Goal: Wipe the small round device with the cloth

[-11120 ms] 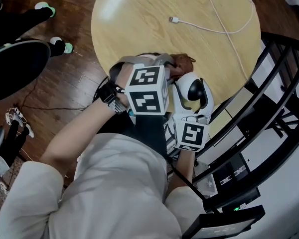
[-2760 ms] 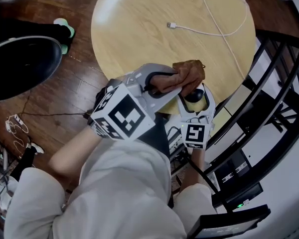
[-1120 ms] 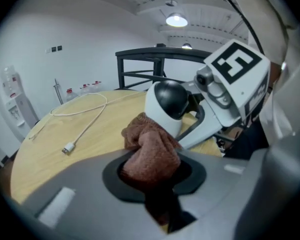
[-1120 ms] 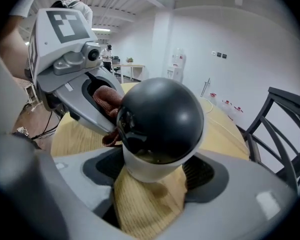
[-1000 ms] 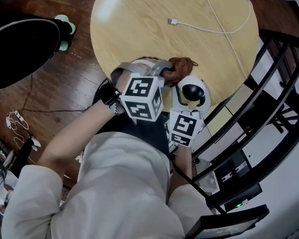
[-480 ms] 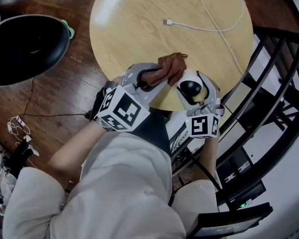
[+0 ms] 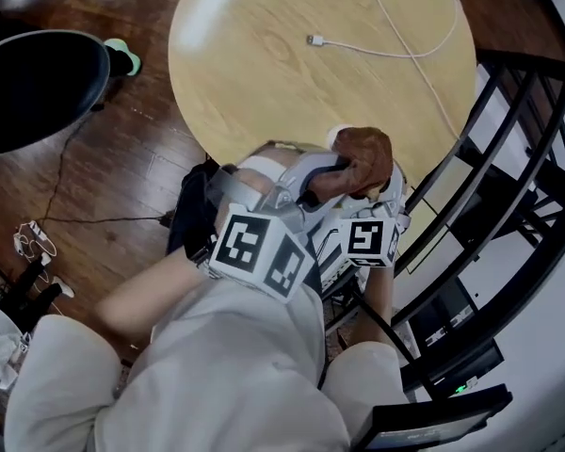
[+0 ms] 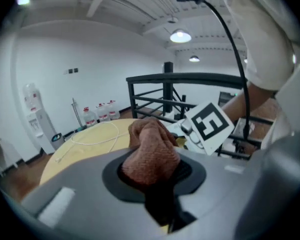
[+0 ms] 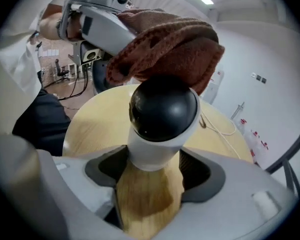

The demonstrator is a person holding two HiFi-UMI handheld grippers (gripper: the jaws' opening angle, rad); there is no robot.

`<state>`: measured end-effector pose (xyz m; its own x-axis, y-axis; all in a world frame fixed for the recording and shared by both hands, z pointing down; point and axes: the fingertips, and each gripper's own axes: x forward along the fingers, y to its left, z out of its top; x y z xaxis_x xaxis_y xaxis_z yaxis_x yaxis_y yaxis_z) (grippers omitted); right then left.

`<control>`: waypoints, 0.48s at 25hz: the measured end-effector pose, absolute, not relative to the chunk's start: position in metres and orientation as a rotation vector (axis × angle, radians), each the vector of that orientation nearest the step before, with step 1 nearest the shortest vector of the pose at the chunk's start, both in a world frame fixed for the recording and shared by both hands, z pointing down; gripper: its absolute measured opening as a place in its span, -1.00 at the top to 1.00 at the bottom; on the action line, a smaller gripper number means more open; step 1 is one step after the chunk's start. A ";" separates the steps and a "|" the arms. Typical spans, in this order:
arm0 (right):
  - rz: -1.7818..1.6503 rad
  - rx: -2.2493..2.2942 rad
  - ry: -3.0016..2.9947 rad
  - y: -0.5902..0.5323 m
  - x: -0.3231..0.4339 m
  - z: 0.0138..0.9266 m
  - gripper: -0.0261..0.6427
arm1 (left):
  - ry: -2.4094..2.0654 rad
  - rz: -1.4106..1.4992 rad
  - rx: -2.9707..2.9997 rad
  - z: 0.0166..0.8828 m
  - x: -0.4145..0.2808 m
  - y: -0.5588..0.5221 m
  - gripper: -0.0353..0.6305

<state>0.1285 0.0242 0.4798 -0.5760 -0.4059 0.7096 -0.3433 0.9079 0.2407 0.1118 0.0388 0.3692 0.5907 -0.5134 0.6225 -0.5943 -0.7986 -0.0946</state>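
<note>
While the left gripper (image 8: 151,171) pinches a bunched brown cloth (image 8: 149,151) tight between its jaws, the right gripper (image 9: 157,163) has the small round device (image 9: 162,116) between its own. That device has a glossy black dome on a white body. The right jaws have just been closing, and in the right gripper view their dark pads sit against the white body on both sides. In the same view the cloth lies over the far top of the dome, touching it, with the left gripper reaching in from the upper left. From the head view the cloth covers the device almost completely. Both sit at the near edge of the round wooden table (image 7: 264,64), just beside the black railing (image 7: 508,158). Whether the device's base rests on the tabletop cannot be told. A white cable (image 7: 395,50) curls across the far side of the table, well apart from the grippers. A black chair (image 7: 33,88) stands on the wooden floor to the left.
</note>
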 end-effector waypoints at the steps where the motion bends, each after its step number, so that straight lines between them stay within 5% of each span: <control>1: -0.067 0.573 -2.221 0.025 0.130 0.480 -0.05 | -0.925 1.053 2.709 0.372 0.114 0.040 0.59; 12: 0.039 0.629 -2.253 0.028 0.134 0.483 0.04 | -0.863 1.194 2.700 0.402 0.106 0.051 0.60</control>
